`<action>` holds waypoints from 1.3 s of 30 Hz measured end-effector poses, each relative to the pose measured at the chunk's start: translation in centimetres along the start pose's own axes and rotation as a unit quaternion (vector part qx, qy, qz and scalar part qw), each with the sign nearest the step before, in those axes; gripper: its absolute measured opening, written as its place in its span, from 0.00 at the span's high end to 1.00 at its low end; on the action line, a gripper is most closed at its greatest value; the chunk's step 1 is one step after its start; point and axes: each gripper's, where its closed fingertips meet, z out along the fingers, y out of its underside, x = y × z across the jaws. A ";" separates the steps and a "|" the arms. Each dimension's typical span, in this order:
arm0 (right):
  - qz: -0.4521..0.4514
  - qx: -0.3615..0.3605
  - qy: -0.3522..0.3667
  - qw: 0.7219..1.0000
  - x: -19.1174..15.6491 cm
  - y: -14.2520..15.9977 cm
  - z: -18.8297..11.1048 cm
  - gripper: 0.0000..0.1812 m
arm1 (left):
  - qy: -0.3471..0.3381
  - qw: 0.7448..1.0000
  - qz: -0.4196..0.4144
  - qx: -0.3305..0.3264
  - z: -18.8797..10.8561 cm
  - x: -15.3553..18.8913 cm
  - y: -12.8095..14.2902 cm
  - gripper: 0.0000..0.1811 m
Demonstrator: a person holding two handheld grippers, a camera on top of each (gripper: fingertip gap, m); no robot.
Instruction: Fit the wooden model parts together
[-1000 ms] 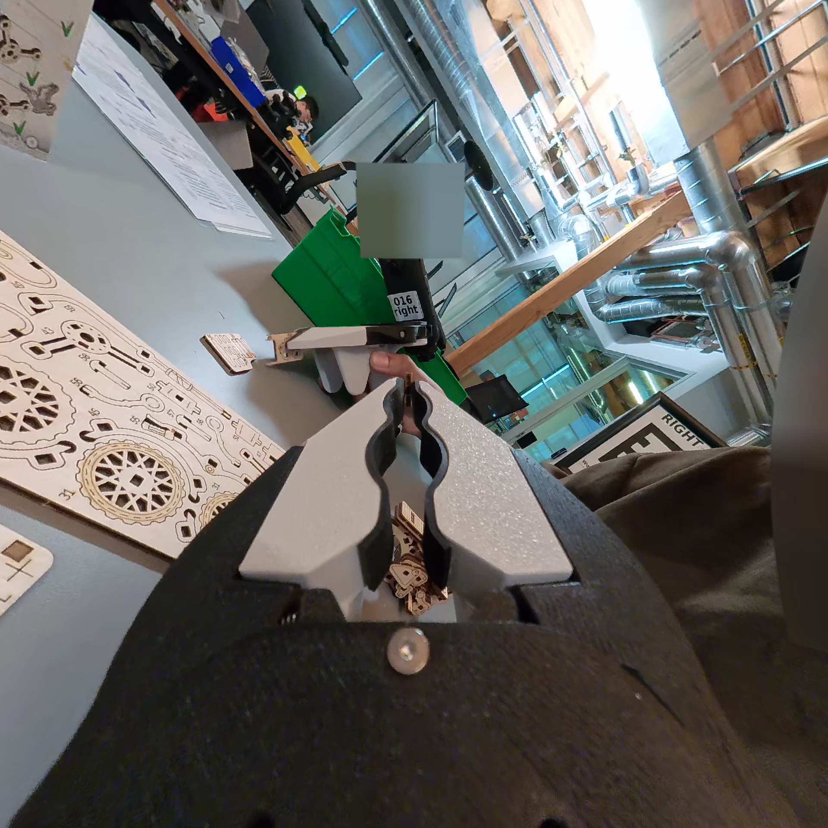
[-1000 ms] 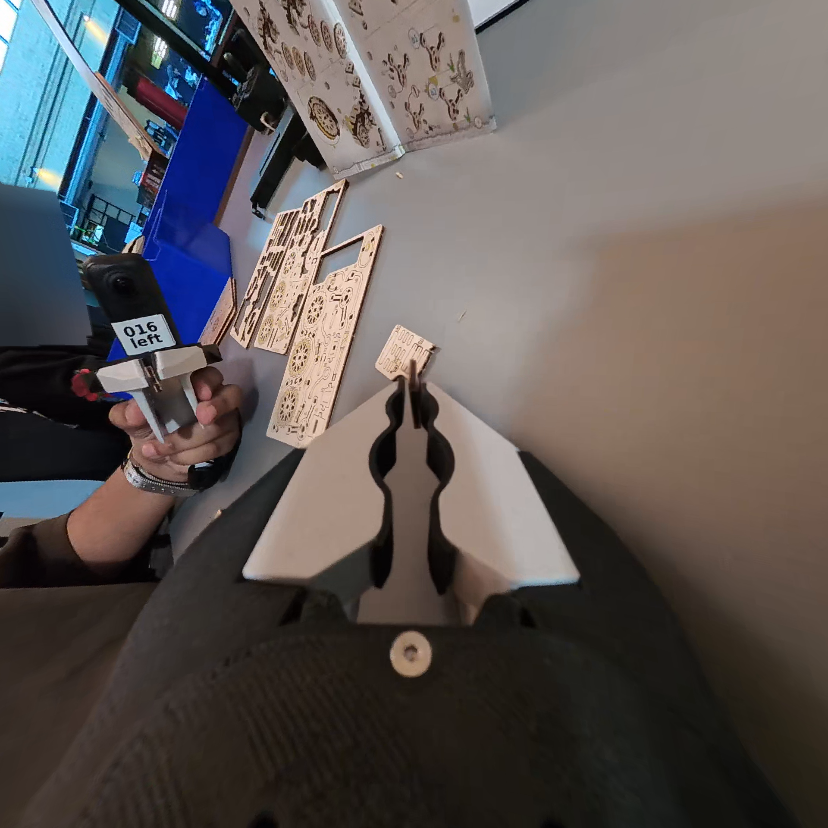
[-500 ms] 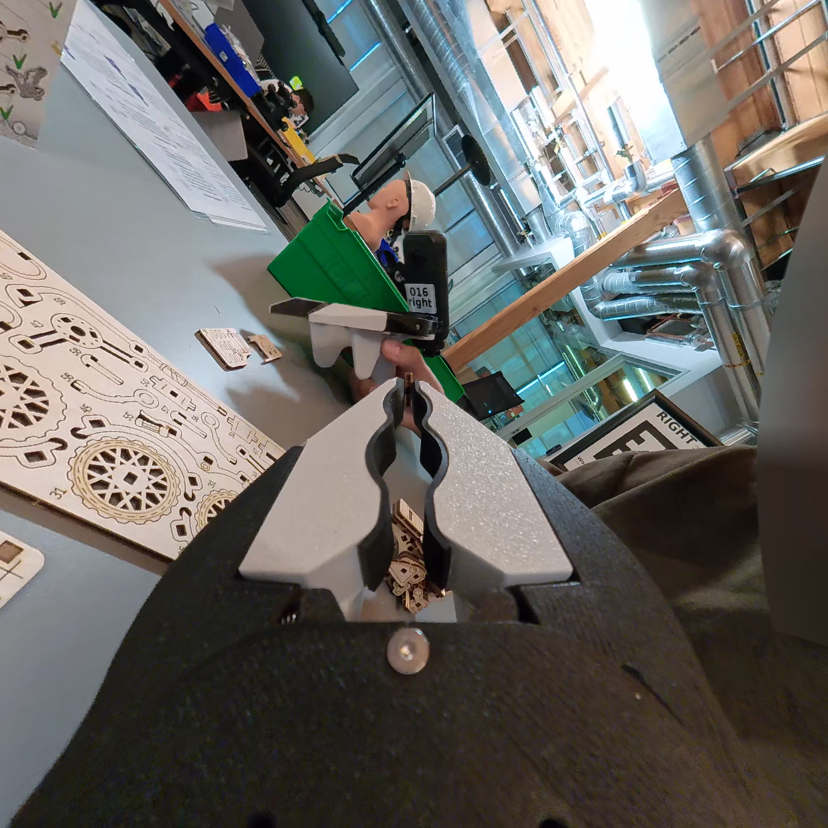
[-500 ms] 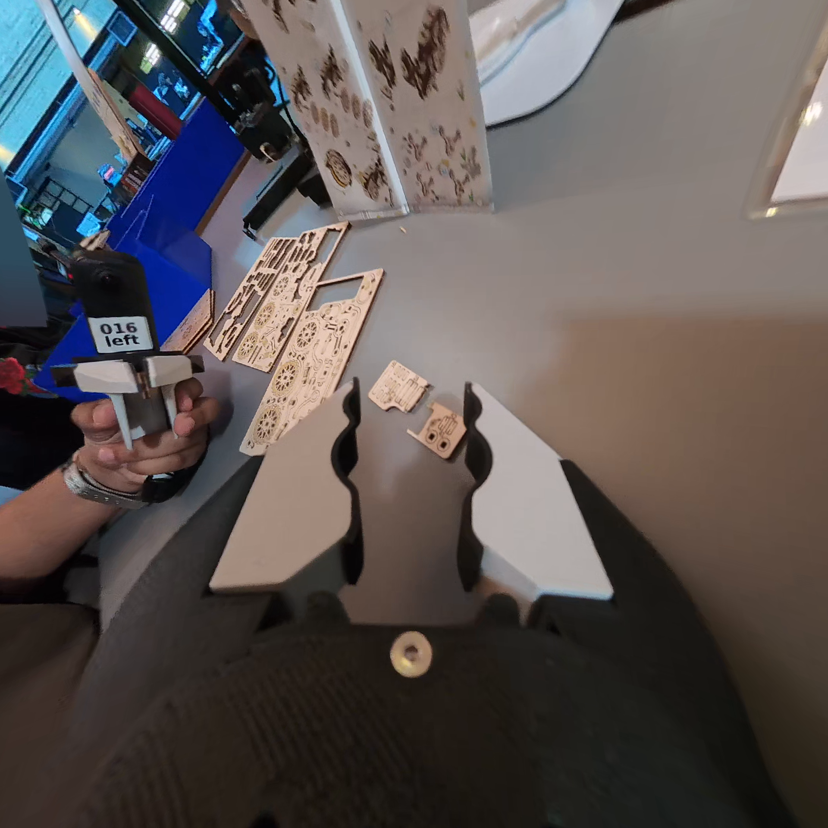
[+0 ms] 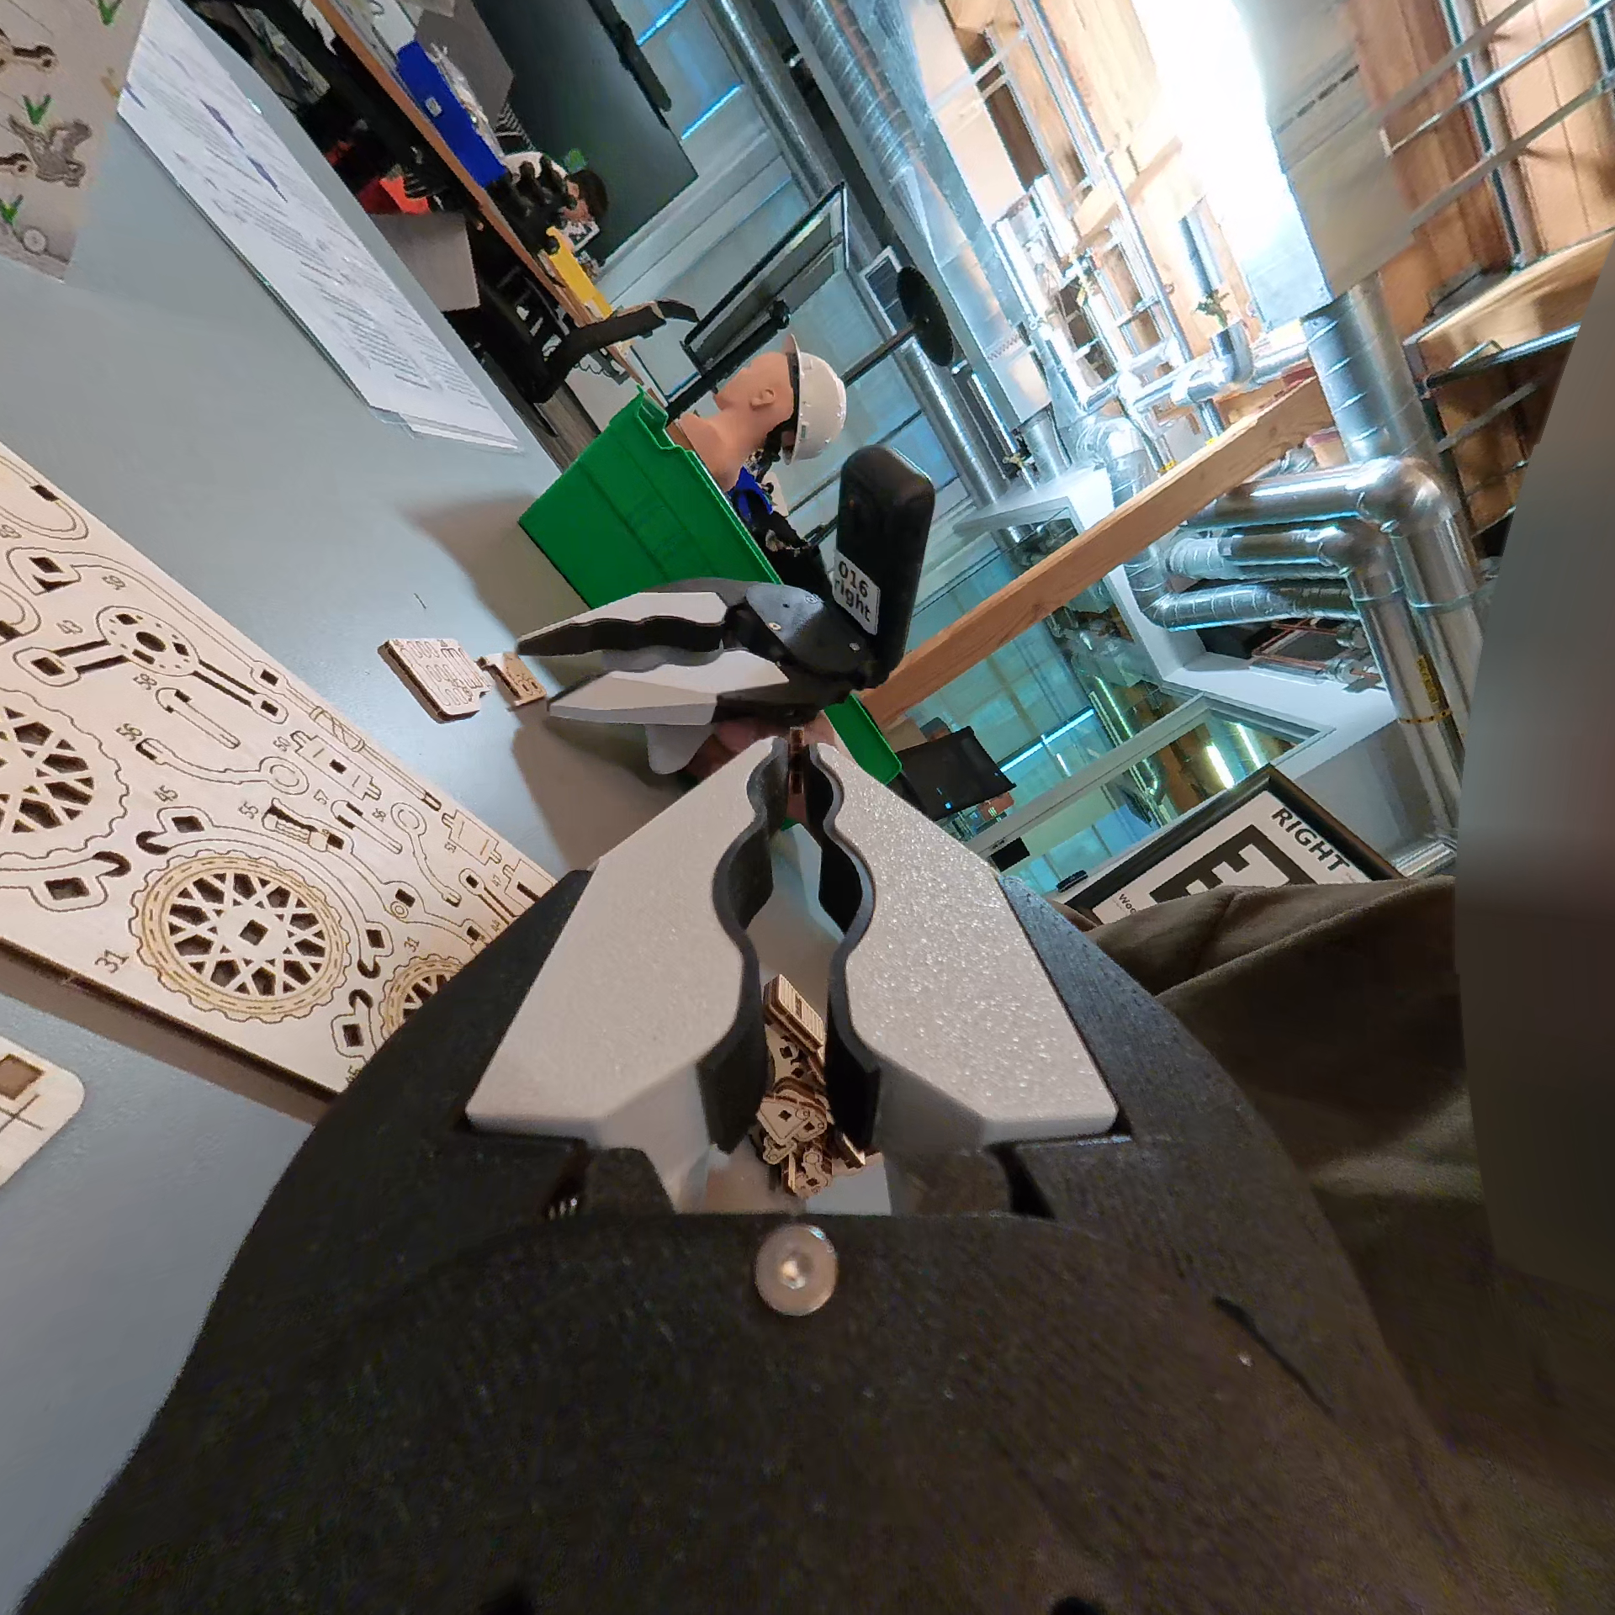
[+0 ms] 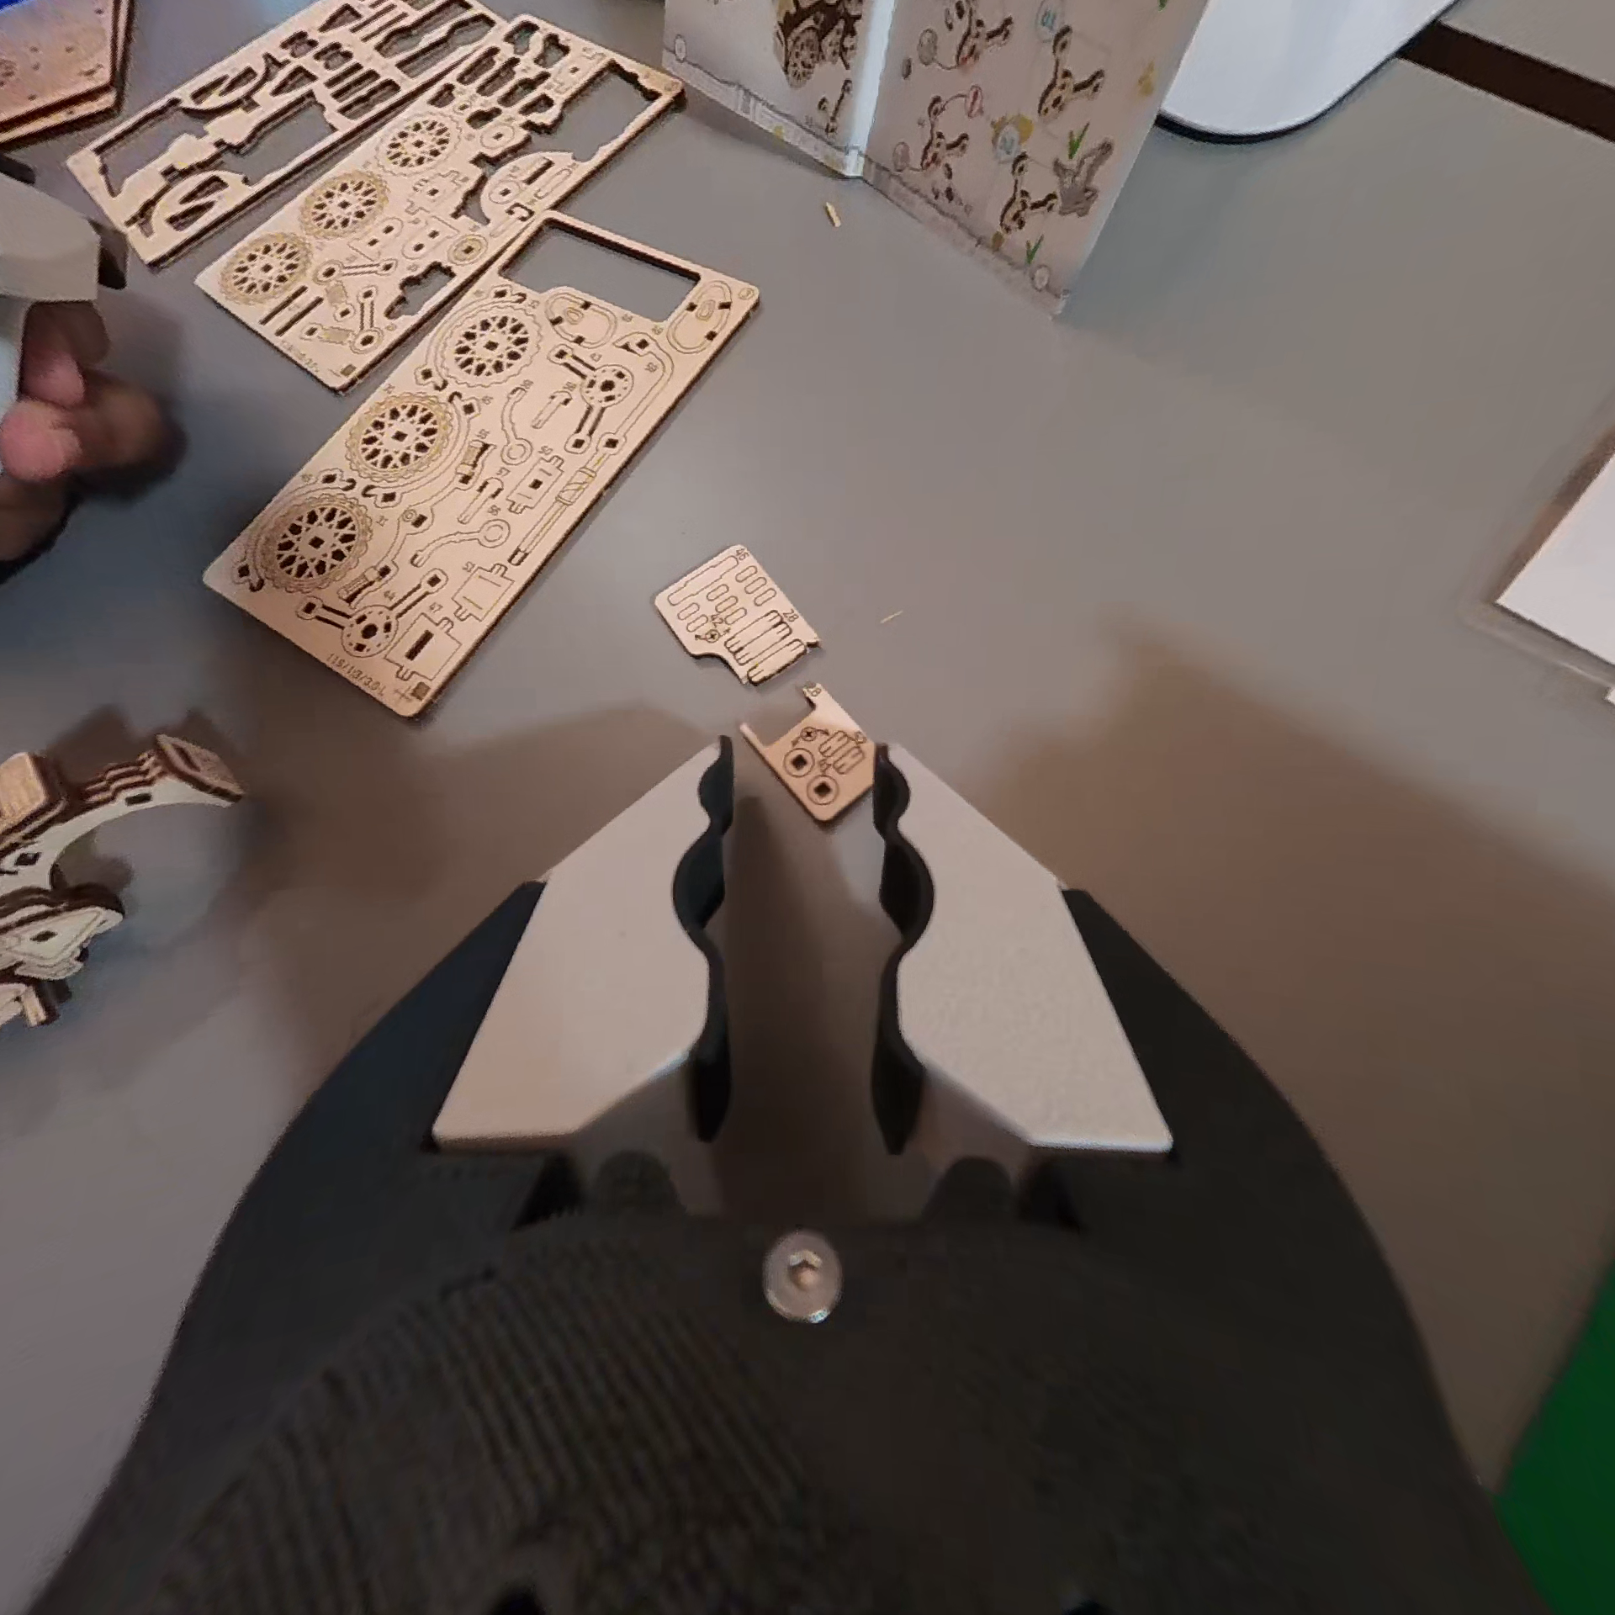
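My right gripper [image 6: 800,769] is open and tilted down over the grey table, its tips on either side of a small flat wooden part [image 6: 813,769] that lies there. A larger flat part [image 6: 738,612] lies just beyond it. In the left wrist view the right gripper [image 5: 542,673] hovers next to both parts [image 5: 437,673]. My left gripper [image 5: 795,773] is shut on a thin wooden piece [image 5: 795,760], seen edge-on and held in the air. A partly built wooden model [image 6: 61,874] shows at the left edge, and through the gap between my left fingers [image 5: 795,1092].
Laser-cut wooden parts sheets [image 6: 489,472] lie to the left on the table, also in the left wrist view [image 5: 218,830]. A folded instruction leaflet [image 6: 961,131] stands at the back. A green crate [image 5: 629,524] sits beyond the table edge. A paper sheet [image 5: 306,236] lies farther back. About 15 centimeters separates my left fingertips from my right.
My right gripper opened and let go of the small wooden part, which now lies on the table. It then tipped down over that part. My left gripper stayed shut and barely moved.
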 end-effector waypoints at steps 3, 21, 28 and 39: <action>0.016 0.000 0.008 1.000 0.7 0.0 0.1 0.88 | 0.001 1.000 -0.001 0.001 0.0 0.0 0.0 1.00; -0.059 0.186 0.031 0.980 -2.3 -6.2 -3.7 0.93 | 0.021 0.999 0.015 0.019 0.2 0.7 -0.3 1.00; -0.193 0.280 0.022 0.940 -12.8 -10.0 -6.1 0.87 | 0.106 0.979 -0.124 0.124 -0.3 4.0 -2.0 1.00; -0.368 0.369 0.195 0.831 -16.7 -10.9 -7.8 0.95 | 0.140 0.965 -0.157 0.155 0.9 6.0 -1.2 1.00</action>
